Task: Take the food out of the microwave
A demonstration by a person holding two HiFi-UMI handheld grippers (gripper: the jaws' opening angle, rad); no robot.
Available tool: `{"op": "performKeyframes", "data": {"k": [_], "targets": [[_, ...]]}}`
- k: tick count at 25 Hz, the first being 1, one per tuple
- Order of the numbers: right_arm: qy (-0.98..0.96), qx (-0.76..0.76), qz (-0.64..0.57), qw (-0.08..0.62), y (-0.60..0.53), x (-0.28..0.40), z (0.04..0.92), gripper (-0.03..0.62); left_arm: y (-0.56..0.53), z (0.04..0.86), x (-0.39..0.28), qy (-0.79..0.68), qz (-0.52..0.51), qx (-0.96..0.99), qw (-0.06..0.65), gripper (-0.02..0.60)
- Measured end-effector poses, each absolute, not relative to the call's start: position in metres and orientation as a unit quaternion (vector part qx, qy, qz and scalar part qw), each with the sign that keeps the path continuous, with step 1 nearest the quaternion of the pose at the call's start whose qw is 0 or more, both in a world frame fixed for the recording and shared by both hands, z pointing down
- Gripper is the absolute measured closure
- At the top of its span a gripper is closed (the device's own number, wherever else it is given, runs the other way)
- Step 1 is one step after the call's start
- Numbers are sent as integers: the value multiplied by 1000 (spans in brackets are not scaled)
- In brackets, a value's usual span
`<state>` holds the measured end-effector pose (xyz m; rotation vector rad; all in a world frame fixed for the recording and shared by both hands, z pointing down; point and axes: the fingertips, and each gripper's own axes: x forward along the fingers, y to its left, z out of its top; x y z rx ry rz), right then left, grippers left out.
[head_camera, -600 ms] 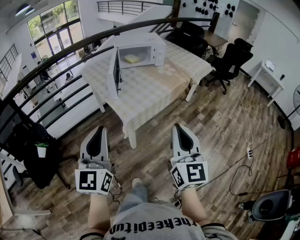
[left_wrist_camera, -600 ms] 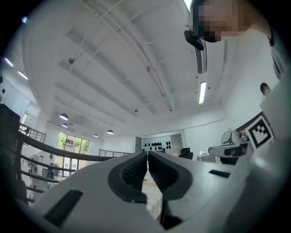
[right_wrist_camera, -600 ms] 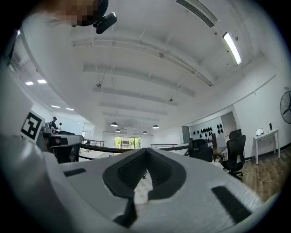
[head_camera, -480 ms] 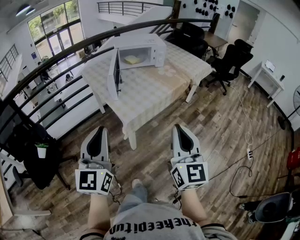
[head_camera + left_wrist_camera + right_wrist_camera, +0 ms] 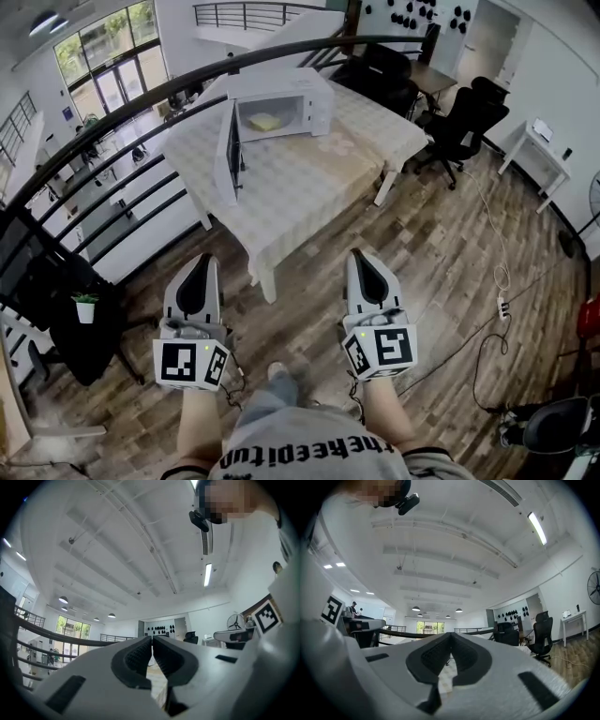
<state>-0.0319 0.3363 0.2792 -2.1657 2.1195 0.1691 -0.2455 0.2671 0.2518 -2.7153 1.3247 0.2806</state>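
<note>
Left tool (image 5: 202, 267) and right tool (image 5: 363, 262), both pressed together on nothing, hang over the wood-plank floor (image 5: 450, 253) well short of the cloth-covered counter (image 5: 300, 183), where yellow food (image 5: 265, 121) sits inside the open-doored white microwave (image 5: 316, 98).

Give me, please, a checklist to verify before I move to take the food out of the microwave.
1. Microwave door open: ok, it stands swung wide.
2. Food in sight: ok, something yellow lies inside the cavity.
3. Left claw free: ok, jaws together, nothing between them.
4. Right claw free: ok, jaws together, nothing between them.
5. Claws open for a grasp: not ok, both are shut.
6. Microwave within reach: not ok, both claws hang over the wooden floor, short of the table.
</note>
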Motion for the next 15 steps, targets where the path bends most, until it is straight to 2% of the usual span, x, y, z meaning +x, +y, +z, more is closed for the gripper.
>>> {"op": "performKeyframes", "data": {"k": [15], "targets": [[692, -716, 54, 73, 244, -15, 278, 589, 169, 250, -227, 423, 104, -898, 54, 570]]}}
